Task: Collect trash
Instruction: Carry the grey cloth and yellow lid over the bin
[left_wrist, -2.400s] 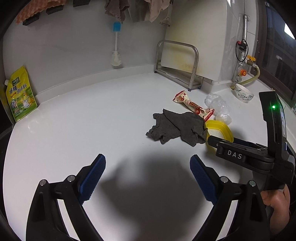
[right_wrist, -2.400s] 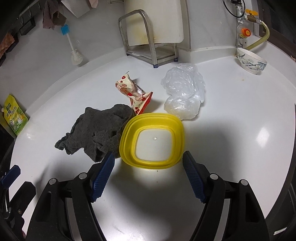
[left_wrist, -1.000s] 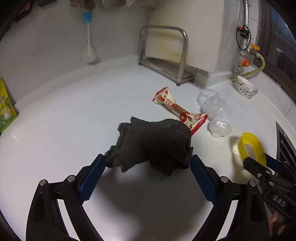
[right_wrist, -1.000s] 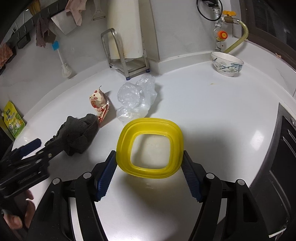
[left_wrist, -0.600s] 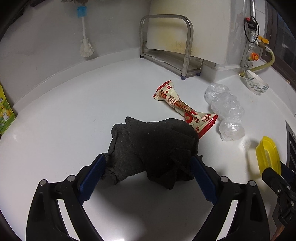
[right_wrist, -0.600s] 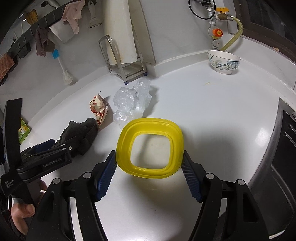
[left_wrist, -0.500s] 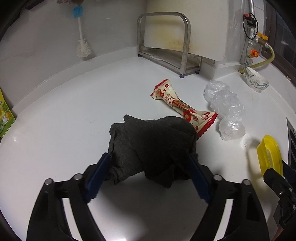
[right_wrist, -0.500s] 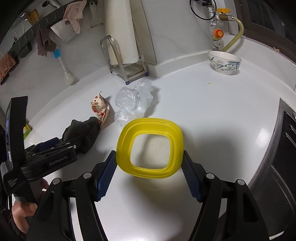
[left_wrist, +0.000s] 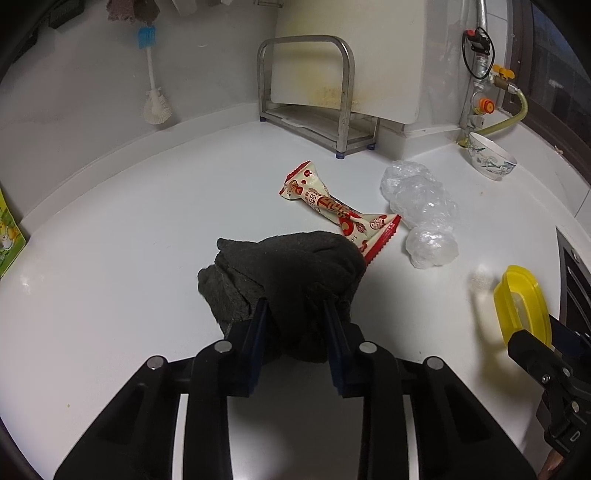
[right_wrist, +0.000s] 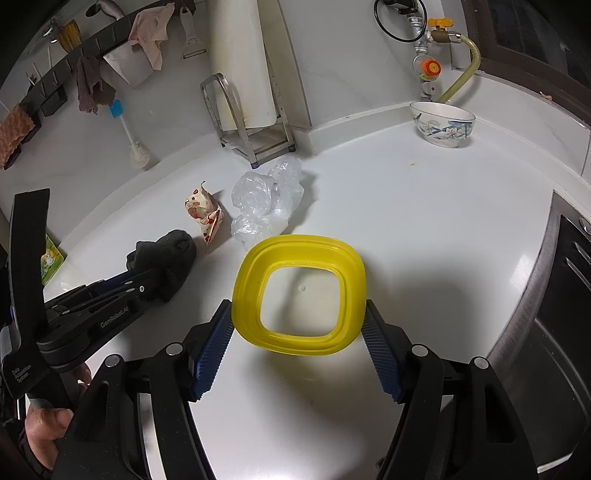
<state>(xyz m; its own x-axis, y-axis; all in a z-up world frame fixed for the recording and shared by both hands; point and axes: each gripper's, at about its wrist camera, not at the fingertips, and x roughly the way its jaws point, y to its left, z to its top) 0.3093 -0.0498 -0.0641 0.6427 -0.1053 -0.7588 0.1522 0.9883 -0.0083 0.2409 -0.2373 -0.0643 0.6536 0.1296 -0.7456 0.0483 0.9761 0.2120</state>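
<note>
My left gripper is shut on a dark grey cloth on the white counter; the cloth also shows in the right wrist view. My right gripper is shut on a yellow square container and holds it just above the counter; it shows at the right of the left wrist view. A red-and-cream snack wrapper lies just beyond the cloth. A crumpled clear plastic bag lies to its right, and shows in the right wrist view.
A steel rack with a white board stands at the back. A patterned bowl sits at the back right by a gas valve and hose. A dish brush leans on the wall. A green packet is at the left. A dark stove edge is on the right.
My left gripper has closed its jaws on the grey cloth, bunching it up. My right gripper still holds the yellow container, which had been lifted off the counter earlier.
</note>
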